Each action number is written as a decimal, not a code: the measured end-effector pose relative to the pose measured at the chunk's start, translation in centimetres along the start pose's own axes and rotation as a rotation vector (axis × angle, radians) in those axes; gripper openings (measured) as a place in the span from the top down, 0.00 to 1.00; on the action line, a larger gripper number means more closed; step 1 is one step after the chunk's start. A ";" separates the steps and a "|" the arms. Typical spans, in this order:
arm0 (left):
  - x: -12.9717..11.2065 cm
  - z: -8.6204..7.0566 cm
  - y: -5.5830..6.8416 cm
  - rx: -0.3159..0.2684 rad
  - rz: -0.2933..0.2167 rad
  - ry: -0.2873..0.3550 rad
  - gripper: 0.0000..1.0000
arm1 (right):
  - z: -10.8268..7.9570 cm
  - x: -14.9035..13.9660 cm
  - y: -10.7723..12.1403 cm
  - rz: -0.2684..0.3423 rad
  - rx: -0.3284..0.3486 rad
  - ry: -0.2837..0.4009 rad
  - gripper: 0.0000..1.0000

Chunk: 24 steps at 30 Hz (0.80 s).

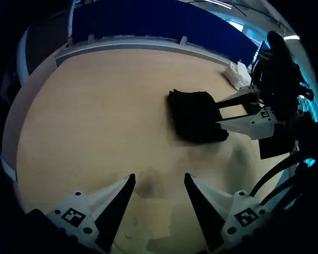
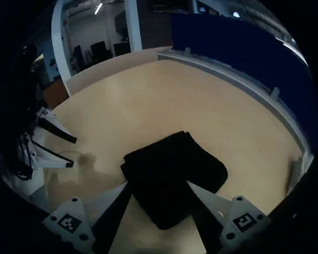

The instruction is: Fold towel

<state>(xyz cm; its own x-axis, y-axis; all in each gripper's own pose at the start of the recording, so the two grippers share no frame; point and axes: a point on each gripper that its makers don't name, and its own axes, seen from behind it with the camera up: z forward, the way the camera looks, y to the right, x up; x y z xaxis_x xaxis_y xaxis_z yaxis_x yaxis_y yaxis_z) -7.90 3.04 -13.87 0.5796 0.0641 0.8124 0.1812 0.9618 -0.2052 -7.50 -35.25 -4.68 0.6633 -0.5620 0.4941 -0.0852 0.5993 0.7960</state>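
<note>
The black towel (image 2: pixel 176 178) lies in the lower middle of the right gripper view as a compact, thick bundle that looks to us already doubled over. In the left gripper view it sits right of centre (image 1: pixel 195 116), flat on the pale wooden worktop (image 1: pixel 95 106). The right claw (image 2: pixel 159 186) has its jaws well apart, straddling the towel's near edge. The cloth sits between the two fingers and neither one visibly presses on it, so we judge that it grips nothing. From the left gripper view the same claw (image 1: pixel 217 113) reaches in from the right, its tips at the towel's edge. The left claw (image 1: pixel 159 175) is wide open and empty above bare worktop at the bottom of the frame, well apart from the towel. To do this step well, we think the right claw should either let the edge settle squarely or close on all layers at once. The left claw should come across to pin the far side, so the bundle doesn't slide or splay on the smooth surface.
</note>
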 end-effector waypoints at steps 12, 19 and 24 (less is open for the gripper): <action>-0.4 -0.8 -1.1 0.042 -0.014 0.015 0.15 | -2.6 -3.5 2.1 0.120 -0.101 -0.021 0.13; -0.4 -1.3 -1.4 0.059 -0.029 0.031 0.15 | -3.2 -4.9 2.3 0.157 -0.126 -0.038 0.13; -0.5 -1.5 -1.6 0.064 -0.034 0.033 0.15 | -3.1 -5.5 2.0 0.165 -0.129 -0.048 0.13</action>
<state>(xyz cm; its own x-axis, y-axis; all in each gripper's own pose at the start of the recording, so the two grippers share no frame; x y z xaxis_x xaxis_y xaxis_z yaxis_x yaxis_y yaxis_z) -7.26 1.06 -14.80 0.6001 0.0229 0.7996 0.1508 0.9784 -0.1412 -8.99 -29.19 -6.85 0.6117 -0.4754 0.6324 -0.0912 0.7517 0.6532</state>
